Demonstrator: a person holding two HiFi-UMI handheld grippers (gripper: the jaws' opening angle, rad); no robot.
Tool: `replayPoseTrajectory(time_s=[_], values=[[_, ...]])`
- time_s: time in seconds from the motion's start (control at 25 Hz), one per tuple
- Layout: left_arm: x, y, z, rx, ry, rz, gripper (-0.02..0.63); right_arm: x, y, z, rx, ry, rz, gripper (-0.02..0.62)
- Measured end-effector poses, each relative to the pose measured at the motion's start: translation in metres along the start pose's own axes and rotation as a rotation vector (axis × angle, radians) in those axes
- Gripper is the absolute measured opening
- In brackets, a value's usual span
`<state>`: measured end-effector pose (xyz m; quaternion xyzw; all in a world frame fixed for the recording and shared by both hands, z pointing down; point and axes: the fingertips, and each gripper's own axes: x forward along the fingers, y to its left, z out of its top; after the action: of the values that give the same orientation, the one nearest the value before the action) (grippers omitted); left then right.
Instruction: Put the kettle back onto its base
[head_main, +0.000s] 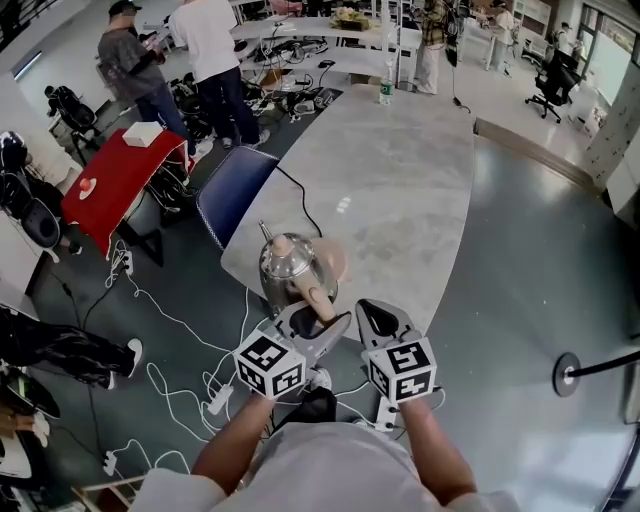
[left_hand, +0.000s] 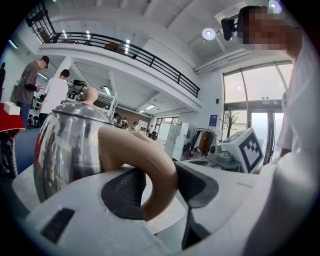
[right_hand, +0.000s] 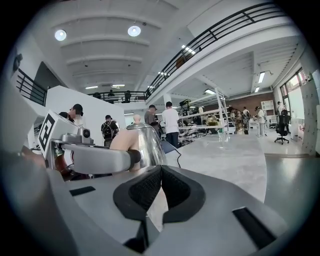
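Left tool (left_hand: 160, 185) clamps the single kettle (head_main: 286, 262) handle; right tool (right_hand: 161, 187) closed, empty.

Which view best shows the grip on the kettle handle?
Left gripper view: the left gripper clamps the tan kettle handle close up. Head view shows it small from above; right gripper view, only a sliver.

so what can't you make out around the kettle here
- Bottom of the kettle, and any base beneath it: in the head view, covered by its own body and the left gripper; in the left gripper view, by that gripper's body.
- Label on the bottle: head view, too small.
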<state>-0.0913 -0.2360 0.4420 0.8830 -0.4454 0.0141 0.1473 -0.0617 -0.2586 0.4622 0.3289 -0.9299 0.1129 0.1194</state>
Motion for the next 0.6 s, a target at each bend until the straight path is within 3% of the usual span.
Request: replayPoseTrajectory(time_s=[0.6], values=[[0.030,0.055,0.000,0.001,0.035,-0.091,0.184,0.054,-0.019,0.006,0.015,0.026,-0.074,0.005]])
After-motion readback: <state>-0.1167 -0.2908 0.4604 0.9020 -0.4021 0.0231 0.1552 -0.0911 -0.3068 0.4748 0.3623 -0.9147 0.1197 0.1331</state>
